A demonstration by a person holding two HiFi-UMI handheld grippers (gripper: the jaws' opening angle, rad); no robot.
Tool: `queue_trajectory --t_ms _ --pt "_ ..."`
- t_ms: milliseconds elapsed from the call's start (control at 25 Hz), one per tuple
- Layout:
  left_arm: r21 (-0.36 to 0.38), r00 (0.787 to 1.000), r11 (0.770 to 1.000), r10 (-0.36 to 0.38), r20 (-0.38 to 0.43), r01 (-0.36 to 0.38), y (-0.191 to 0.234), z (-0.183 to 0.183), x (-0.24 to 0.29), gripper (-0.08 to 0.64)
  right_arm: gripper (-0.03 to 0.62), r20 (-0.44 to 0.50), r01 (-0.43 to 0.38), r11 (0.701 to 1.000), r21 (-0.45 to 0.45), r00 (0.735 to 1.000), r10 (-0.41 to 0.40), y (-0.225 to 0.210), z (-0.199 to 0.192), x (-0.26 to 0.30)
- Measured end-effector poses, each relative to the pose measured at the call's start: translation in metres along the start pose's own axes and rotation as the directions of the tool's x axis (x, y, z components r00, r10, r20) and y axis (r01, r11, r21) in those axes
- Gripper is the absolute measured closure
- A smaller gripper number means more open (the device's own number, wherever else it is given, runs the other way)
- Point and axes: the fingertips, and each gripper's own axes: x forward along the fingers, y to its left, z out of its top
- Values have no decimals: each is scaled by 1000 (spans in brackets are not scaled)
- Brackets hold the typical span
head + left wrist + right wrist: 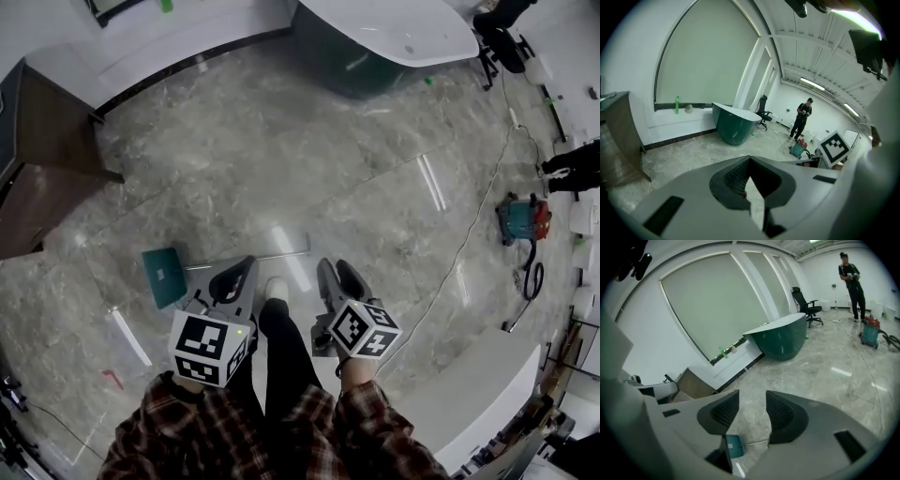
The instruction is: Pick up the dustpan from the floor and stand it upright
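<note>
The teal dustpan [164, 277] lies flat on the marble floor, its thin metal handle [272, 258] running off to the right. My left gripper [246, 262] hangs just right of the pan, above the handle, and in the left gripper view [749, 158] its pads meet at the tip with nothing between them. The right gripper [337, 270] hovers right of the handle's end, apart from it. Its jaws stand open and empty in the right gripper view [752, 404], and the dustpan [735, 446] shows on the floor through the gap.
My own leg and white shoe [277, 286] stand between the grippers. A wooden cabinet [47, 159] is at the left and a dark green tub [356, 56] at the back. At the right are a teal vacuum [520, 220] with its cable and a standing person [851, 280].
</note>
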Motion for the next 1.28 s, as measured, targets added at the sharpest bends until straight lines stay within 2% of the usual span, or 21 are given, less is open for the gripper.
queue_trajectory --t_ms 240,480,720,840,920,1000,1280 --pt "-38 998 999 24 -61 -27 32 -58 47 560 415 -94 59 992 113 994 -49 -54 -59 70" --pt "-55 989 998 36 -142 -44 52 -123 85 560 416 -223 123 974 189 972 -79 -104 -137 109" --pt "-85 977 995 43 -207 -62 82 -193 141 560 416 -264 165 958 234 959 -101 -151 -192 161" --pt "-103 971 992 45 -234 -71 97 -229 176 560 416 -282 203 952 229 950 -134 -179 -219 194" --pt "-132 967 989 37 -253 -72 104 -253 200 560 416 -297 247 943 225 939 -175 -201 -239 213" --pt "-127 961 989 39 -275 -77 114 -277 224 559 416 -314 279 929 242 929 -197 -220 -261 233" --pt "-116 946 992 15 -324 -55 146 -347 304 560 416 -372 330 886 327 906 -200 -287 -329 299"
